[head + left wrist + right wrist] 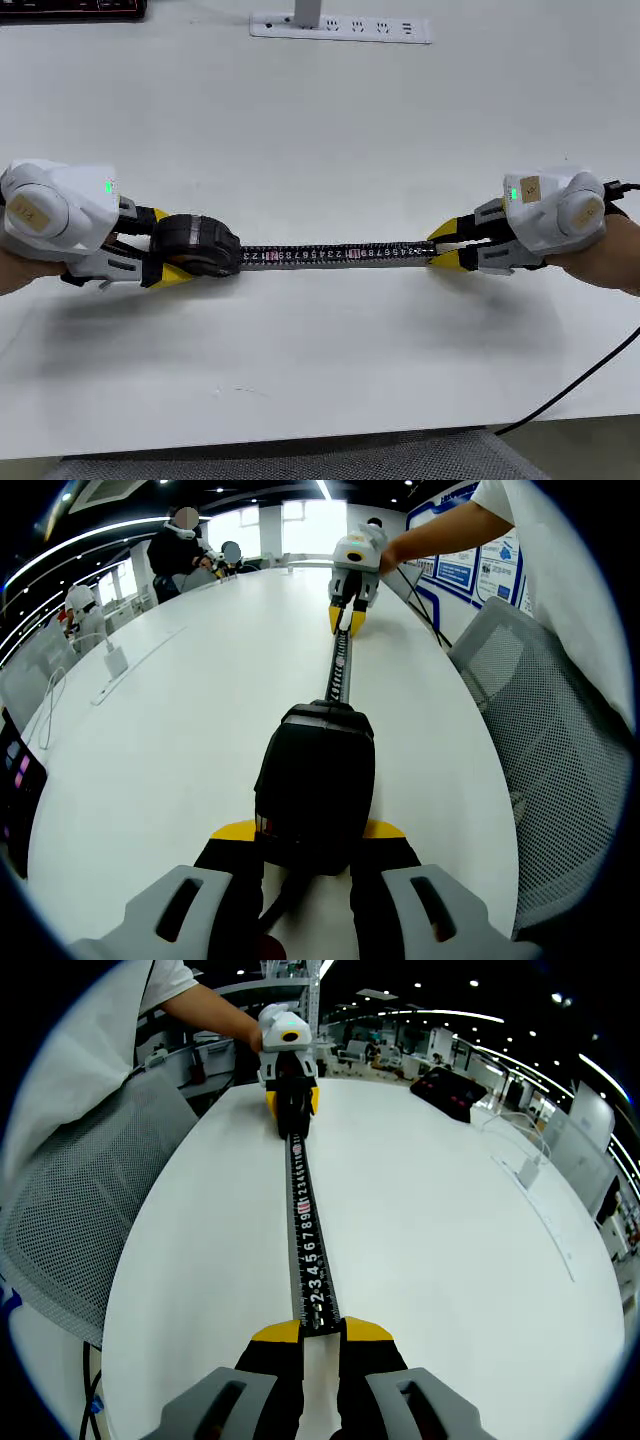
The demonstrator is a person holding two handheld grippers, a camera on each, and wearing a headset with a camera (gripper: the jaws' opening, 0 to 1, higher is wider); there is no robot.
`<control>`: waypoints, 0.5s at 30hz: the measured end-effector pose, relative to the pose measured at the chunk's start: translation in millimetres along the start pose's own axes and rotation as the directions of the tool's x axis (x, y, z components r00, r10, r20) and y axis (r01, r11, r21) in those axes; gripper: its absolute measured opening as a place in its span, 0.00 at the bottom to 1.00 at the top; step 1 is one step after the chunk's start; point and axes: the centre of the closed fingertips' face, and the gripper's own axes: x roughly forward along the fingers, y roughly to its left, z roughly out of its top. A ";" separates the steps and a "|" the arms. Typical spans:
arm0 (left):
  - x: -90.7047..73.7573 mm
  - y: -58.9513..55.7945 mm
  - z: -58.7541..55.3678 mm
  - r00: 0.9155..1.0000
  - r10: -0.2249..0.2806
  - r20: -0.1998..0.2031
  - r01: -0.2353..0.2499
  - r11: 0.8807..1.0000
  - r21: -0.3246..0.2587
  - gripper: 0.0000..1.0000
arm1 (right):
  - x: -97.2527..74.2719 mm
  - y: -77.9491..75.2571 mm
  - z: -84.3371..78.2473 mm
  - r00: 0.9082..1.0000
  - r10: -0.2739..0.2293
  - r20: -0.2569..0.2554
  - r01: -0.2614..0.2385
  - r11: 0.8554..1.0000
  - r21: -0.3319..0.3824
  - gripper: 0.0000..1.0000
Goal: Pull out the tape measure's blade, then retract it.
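On the white counter [320, 130], at far left, your left tongs [168, 245] are clamped on the black tape measure case [200, 245], with a yellow tip pressed against each side of it. The case sits on the counter just ahead of your hand. From its mouth the blade [335, 253] runs straight out to the right, drawn out low over the surface with its printed numbers facing up. Beyond the blade's middle, a white power strip [340, 25] lies at the counter's far edge. At right, your right tongs [445, 246] are pressed together on the blade's end, pinching it between their yellow tips. A black cable [580, 375] trails from that side over the counter's near edge.
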 end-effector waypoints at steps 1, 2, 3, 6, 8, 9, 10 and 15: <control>0.0 0.1 -0.1 1.000 0.000 0.000 0.000 1.000 0.000 0.28 | -0.7 -0.3 -0.8 1.000 -0.001 -0.001 0.001 1.000 0.001 0.08; -0.1 0.1 -0.1 1.000 0.001 -0.001 -0.001 1.000 0.000 0.28 | -1.3 -0.7 -1.4 1.000 -0.002 -0.003 0.002 1.000 0.003 0.08; -0.1 0.0 -0.1 1.000 0.001 -0.001 -0.001 1.000 0.000 0.28 | -2.3 -0.8 -2.1 1.000 -0.002 -0.003 0.002 1.000 0.005 0.08; 0.0 0.2 -0.1 1.000 0.001 -0.002 -0.001 1.000 0.000 0.28 | -3.5 -0.4 -3.8 1.000 -0.002 -0.007 0.002 1.000 0.005 0.08; 0.1 0.2 -0.1 1.000 0.001 -0.002 -0.001 1.000 -0.001 0.28 | -4.1 -0.5 -5.4 1.000 -0.002 -0.010 0.002 1.000 0.006 0.08; 0.2 0.2 0.1 1.000 0.001 -0.003 -0.001 1.000 -0.001 0.28 | -4.3 -0.3 -6.0 1.000 -0.001 -0.010 0.001 1.000 0.007 0.08; 0.2 0.2 0.2 1.000 0.001 -0.004 -0.001 1.000 -0.002 0.28 | -4.2 -0.2 -6.8 1.000 -0.001 -0.012 0.001 1.000 0.008 0.08; 0.3 0.1 -0.1 1.000 0.000 -0.007 0.000 1.000 0.001 0.28 | -4.8 0.6 -7.1 1.000 0.002 -0.015 -0.001 1.000 0.007 0.08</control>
